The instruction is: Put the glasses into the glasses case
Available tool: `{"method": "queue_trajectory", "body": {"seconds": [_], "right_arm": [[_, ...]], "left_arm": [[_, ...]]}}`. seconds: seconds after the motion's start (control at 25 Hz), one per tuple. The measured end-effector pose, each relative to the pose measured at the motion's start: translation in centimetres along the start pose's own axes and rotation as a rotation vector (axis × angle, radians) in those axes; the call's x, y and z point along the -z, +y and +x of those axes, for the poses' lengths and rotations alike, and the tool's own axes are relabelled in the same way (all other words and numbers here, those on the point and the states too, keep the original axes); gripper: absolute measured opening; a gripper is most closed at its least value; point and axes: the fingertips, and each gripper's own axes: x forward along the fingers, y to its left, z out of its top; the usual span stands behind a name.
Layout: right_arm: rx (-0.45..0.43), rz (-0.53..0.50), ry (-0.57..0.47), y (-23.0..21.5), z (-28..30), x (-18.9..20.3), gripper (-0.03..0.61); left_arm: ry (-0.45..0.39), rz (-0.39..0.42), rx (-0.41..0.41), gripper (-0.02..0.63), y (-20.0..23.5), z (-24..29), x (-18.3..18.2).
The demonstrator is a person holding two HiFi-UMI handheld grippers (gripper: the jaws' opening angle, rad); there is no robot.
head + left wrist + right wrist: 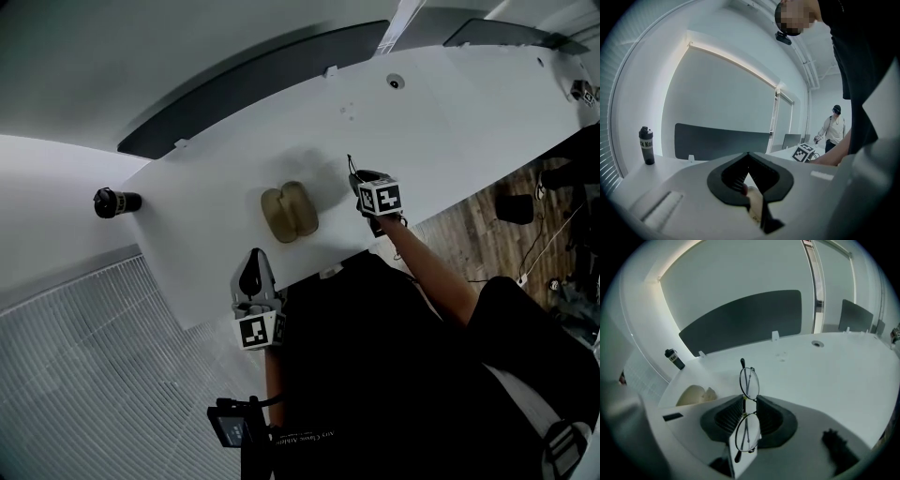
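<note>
1. the glasses (749, 380) are held by the right gripper (749, 399). its jaws are closed on the thin bridge between the two lenses, and the pads are pressed on it from both sides. the temples are folded behind the lenses.
2. the bridge is judged to be chosen because it is the stiff middle of the frame: the lenses are not squeezed, the weight is balanced, and both ends are left free to be lowered into a case.
3. the glasses are kept above the table (450, 112), clear of it, to the right of the glasses case (289, 212) and apart from it. they are not yet put inside.
4. the glasses case is laid open on the table, close to its near edge, with both beige halves turned upward, so no lid has to be lifted first.
5. the left gripper (749, 155) is seen with its jaws brought together at the tips, and nothing is held between them. it is kept at the near edge, to the left of the case and not touching it. from there the case could be steadied or closed later, it is supposed.
6. the surface is a smooth white table. a dark bottle (114, 201) is stood at its far left corner, well apart from the case, and a round cable hole (395, 82) is found at the far side.
7. a dark partition screen (253, 84) is fixed along the far edge. a wooden floor (487, 234) is seen at the right, and another person (834, 131) is seen far away in the left gripper view.
</note>
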Motion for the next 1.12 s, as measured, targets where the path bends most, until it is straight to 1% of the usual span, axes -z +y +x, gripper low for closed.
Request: {"method": "queue_trajectory", "body": {"seconds": [0.16,0.24,0.32,0.44,0.52,0.6,0.68,0.92,1.04,1.12], "right_arm": [[-0.137,0.04,-0.01,5.6,0.5,-1.8,0.092],[-0.205,0.041,0.004,8.8,1.1,-1.9,0.092],[-0.269,0.042,0.037,11.8,1.7,-1.5,0.092],[-0.329,0.057,0.106,15.1,3.0,0.1,0.092],[-0.336,0.084,0.156,16.2,4.2,1.5,0.092],[-0.328,0.147,0.202,16.5,5.4,2.8,0.092],[-0.312,0.199,0.234,16.4,6.5,3.5,0.092],[-0.255,0.188,0.278,16.2,8.4,4.4,0.092],[-0.215,0.2,0.305,15.8,8.9,5.2,0.092],[-0.194,0.217,0.322,15.4,9.1,5.9,0.092]], "left_arm": [[-0.015,0.002,-0.01,0.008,0.9,-0.6,0.2],[-0.035,-0.017,-0.028,0.008,1.7,-1.1,0.5],[-0.068,-0.034,-0.043,0.008,2.3,-1.3,0.4],[-0.046,-0.047,-0.058,0.008,2.9,-2.0,1.0],[-0.018,-0.053,-0.072,0.008,3.2,-2.5,1.5],[0.004,-0.064,-0.083,0.008,3.6,-3.0,2.0],[-0.014,-0.067,-0.094,0.008,4.0,-3.3,1.8],[-0.021,-0.087,-0.135,0.008,5.4,-4.5,1.7],[-0.041,-0.1,-0.137,0.008,5.9,-5.0,1.7],[-0.04,-0.104,-0.144,0.008,6.2,-5.1,1.7]]}}
